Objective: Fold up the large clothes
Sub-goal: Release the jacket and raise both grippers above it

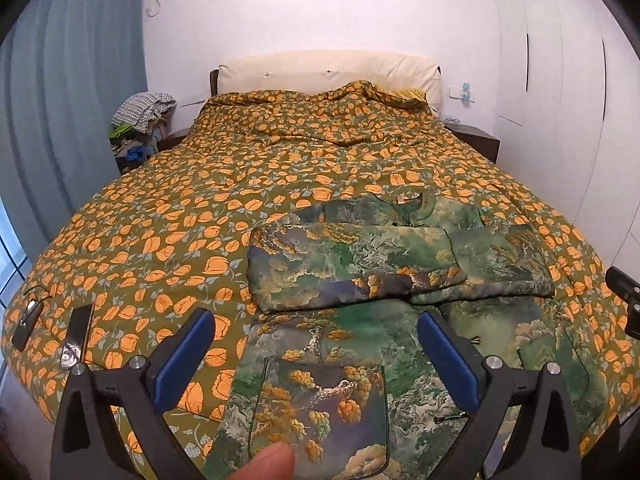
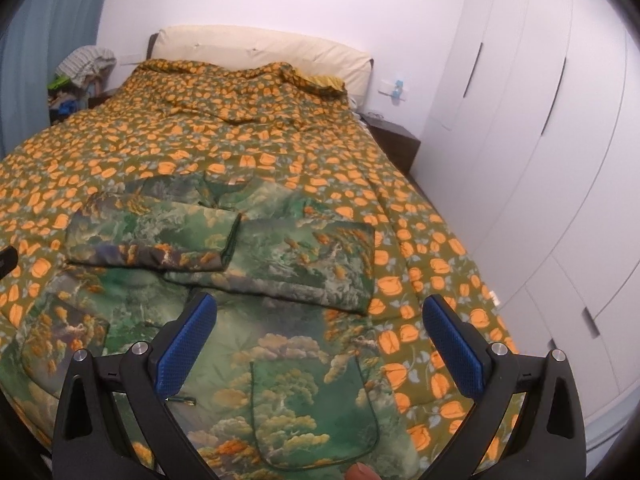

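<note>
A green, landscape-printed padded jacket (image 1: 360, 344) lay face-up and flat on the bed, collar toward the headboard, both sleeves folded across its chest, patch pockets showing near the hem.

The left gripper (image 1: 316, 344) hangs with its blue pads (image 1: 184, 356) spread wide, gripping nothing. The right gripper (image 2: 320, 332) is likewise wide apart and empty, pads (image 2: 454, 344) bare.

Jacket (image 1: 360, 360) hem cut off by frame; nightstand (image 1: 476, 140) items perhaps glasses.
</note>
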`<action>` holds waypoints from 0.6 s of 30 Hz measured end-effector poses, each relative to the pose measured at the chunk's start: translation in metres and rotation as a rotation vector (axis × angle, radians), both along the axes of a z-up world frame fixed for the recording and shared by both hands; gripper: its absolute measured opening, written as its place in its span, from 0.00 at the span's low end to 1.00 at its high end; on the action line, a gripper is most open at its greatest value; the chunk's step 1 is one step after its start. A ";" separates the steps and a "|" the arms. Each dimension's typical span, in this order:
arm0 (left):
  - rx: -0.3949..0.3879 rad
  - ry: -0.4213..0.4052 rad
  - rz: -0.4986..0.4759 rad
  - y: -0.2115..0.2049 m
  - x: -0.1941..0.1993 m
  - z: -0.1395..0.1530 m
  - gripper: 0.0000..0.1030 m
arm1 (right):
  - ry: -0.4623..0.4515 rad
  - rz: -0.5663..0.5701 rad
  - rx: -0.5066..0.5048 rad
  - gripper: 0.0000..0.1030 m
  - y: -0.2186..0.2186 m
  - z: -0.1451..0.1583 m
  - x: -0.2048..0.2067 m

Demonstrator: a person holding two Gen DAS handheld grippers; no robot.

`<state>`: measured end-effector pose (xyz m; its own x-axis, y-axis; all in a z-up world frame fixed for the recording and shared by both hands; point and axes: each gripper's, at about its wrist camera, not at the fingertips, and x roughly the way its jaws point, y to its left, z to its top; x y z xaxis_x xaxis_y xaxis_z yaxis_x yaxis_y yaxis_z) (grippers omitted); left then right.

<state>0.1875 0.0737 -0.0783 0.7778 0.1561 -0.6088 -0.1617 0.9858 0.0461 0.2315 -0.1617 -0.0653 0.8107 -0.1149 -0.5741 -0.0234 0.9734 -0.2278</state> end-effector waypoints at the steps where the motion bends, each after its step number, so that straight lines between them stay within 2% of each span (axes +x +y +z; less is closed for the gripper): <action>1: 0.004 0.004 0.005 -0.001 0.000 0.000 1.00 | -0.004 0.003 0.010 1.00 -0.001 0.000 -0.001; 7: 0.002 0.056 0.060 0.001 0.002 0.001 1.00 | 0.002 0.023 0.048 1.00 0.000 -0.004 -0.003; 18: -0.002 0.124 0.068 0.002 0.003 -0.008 1.00 | 0.026 0.062 0.062 1.00 0.012 -0.009 -0.002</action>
